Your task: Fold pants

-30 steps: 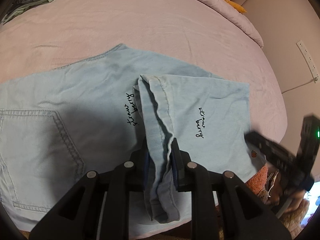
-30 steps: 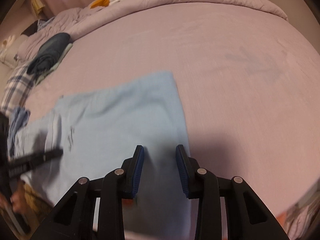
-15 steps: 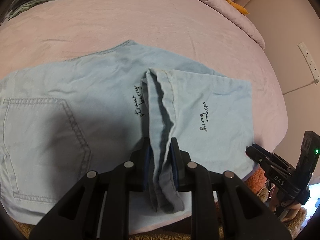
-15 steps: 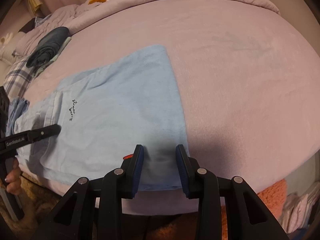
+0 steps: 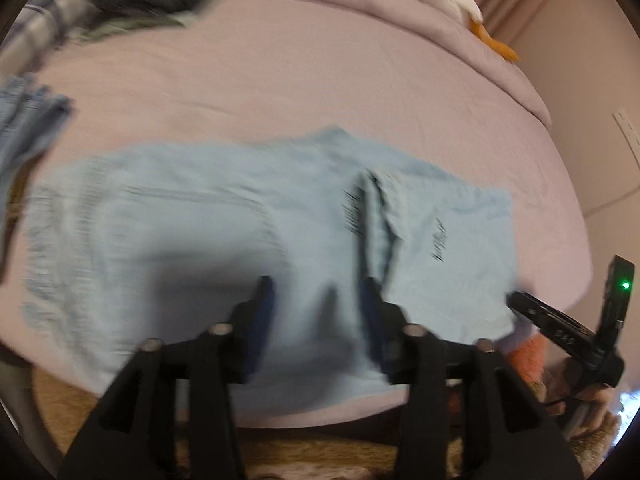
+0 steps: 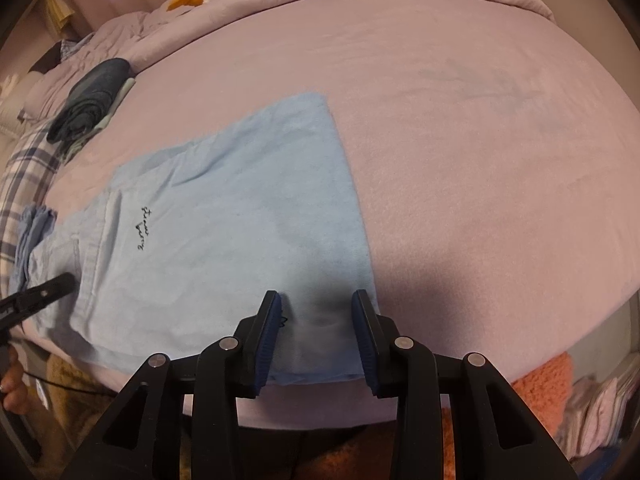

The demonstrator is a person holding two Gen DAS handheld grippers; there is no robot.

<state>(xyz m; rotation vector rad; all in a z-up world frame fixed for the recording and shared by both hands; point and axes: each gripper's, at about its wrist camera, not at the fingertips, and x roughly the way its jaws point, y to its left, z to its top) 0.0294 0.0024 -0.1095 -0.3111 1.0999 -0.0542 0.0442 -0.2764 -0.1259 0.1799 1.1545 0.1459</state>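
Note:
Light blue pants (image 5: pixel 200 216) lie folded flat on the pink bed, with black script lettering (image 6: pixel 144 228) near the fold. In the blurred left wrist view my left gripper (image 5: pixel 316 300) is open and empty above the near edge of the pants, a raised ridge of cloth (image 5: pixel 380 216) just beyond its right finger. My right gripper (image 6: pixel 316 312) is open and empty over the near right corner of the pants (image 6: pixel 240 240). The right gripper also shows at the right edge of the left wrist view (image 5: pixel 560 320).
The pink bed sheet (image 6: pixel 480 160) spreads wide to the right and behind. Dark folded clothes (image 6: pixel 88 96) and a plaid cloth (image 6: pixel 24 176) lie at the far left. A white and orange plush toy (image 5: pixel 460 4) rests at the back. An orange rug (image 6: pixel 544 384) lies below the bed edge.
My left gripper has opened and let go of the bunched pant cloth, then pulled back and to the left. The right gripper stayed open and drew slightly back.

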